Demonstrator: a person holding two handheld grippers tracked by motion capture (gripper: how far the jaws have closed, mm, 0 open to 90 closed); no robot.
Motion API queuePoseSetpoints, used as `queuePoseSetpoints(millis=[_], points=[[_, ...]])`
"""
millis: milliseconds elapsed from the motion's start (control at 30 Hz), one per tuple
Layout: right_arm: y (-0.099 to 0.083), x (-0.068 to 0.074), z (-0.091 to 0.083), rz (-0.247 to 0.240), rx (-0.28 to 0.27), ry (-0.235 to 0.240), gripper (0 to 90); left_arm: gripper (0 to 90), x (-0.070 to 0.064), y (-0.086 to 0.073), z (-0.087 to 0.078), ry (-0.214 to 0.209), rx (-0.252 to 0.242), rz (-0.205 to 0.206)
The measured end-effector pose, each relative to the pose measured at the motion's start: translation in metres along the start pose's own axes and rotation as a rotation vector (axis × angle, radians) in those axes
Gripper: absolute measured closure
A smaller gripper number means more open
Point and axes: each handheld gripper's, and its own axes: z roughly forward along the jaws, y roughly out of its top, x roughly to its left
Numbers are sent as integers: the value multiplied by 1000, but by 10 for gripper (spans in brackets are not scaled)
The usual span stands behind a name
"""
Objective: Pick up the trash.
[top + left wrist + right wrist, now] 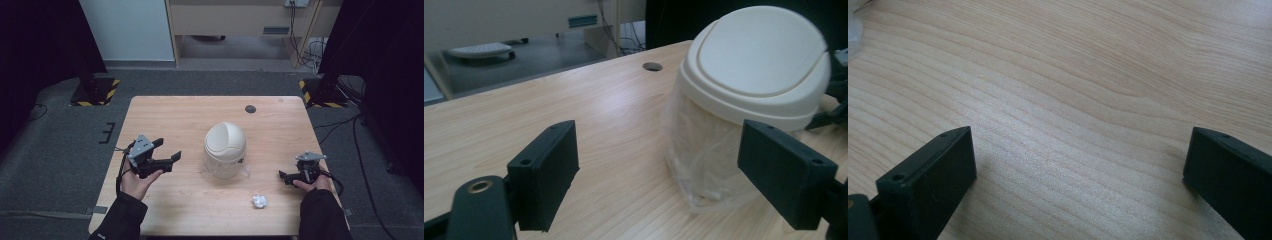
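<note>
Toward the counter's (165, 107) left edge, the left gripper (167, 150) is held above the wood in the person's left hand (136, 181), its jaws spread wide and empty, pointing at the bin. The small cream swing-lid bin (225, 149) stands upright at the middle of the counter, a clear plastic liner showing below its domed lid (756, 55). A crumpled paper ball (259, 201) lies near the front edge, to the right of the bin and apart from it. By the right edge, the right gripper (286, 176) sits low over bare wood, jaws parted and holding nothing.
</note>
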Motion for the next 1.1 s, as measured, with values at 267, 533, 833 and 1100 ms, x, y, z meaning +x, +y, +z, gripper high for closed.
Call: queuePoseSetpoints(millis=[267,533,833,1100], points=[[0,0,0,1,1,0,7,162,-14,7,3,-47,-13,16],[0,0,0,-2,-1,0,6,163,-26,7,14,-83,-2,34],[0,0,0,-1,-1,0,6,167,-43,10,29,-137,9,57],[0,0,0,-2,-1,-1,6,167,-48,23,36,-163,-3,68]])
